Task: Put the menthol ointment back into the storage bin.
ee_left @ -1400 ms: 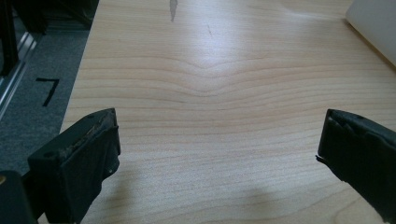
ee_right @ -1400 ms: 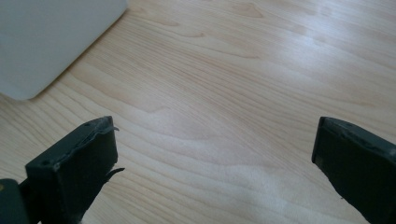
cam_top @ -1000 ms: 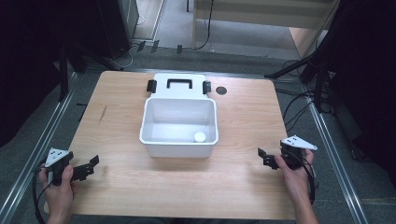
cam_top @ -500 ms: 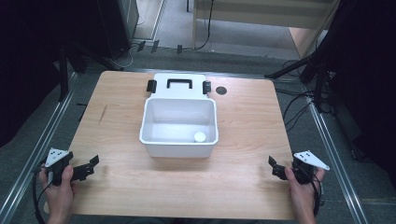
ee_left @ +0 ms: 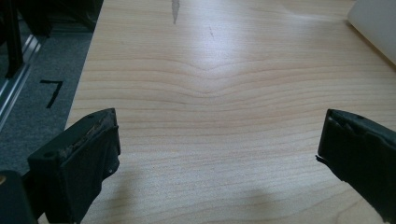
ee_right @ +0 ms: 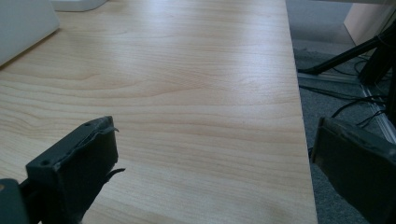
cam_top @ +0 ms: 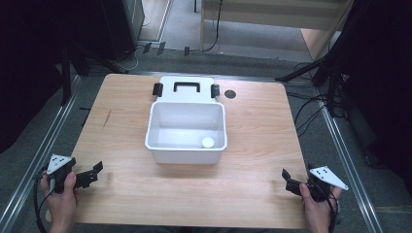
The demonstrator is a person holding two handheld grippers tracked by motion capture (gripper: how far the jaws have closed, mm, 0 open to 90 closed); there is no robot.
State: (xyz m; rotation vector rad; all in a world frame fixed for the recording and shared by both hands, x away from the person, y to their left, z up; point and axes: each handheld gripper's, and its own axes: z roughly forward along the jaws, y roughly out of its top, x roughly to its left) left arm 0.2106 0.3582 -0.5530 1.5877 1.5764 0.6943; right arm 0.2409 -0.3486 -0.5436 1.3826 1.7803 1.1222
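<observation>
Since a second ago we drew our right gripper [cam_top: 291, 183] back to the table's near right corner; our left gripper [cam_top: 89, 175] waits opposite, both gaping, empty. White disc [cam_top: 208, 142] lies inside the bin [cam_top: 185, 154]; seemingly nothing left

- The high view looks forward and down from above the person's side, taking in the whole table [cam_top: 252, 145] and the floor around it.
- The left gripper view sits low and close over the table's near-left part, facing along the wood between its spread jaws; a white box [ee_left: 376, 23] corner shows at upper right.
- The right gripper view sits equally low at the near-right edge, facing forward; it shares the same box [ee_right: 23, 25] with the other views.
</observation>
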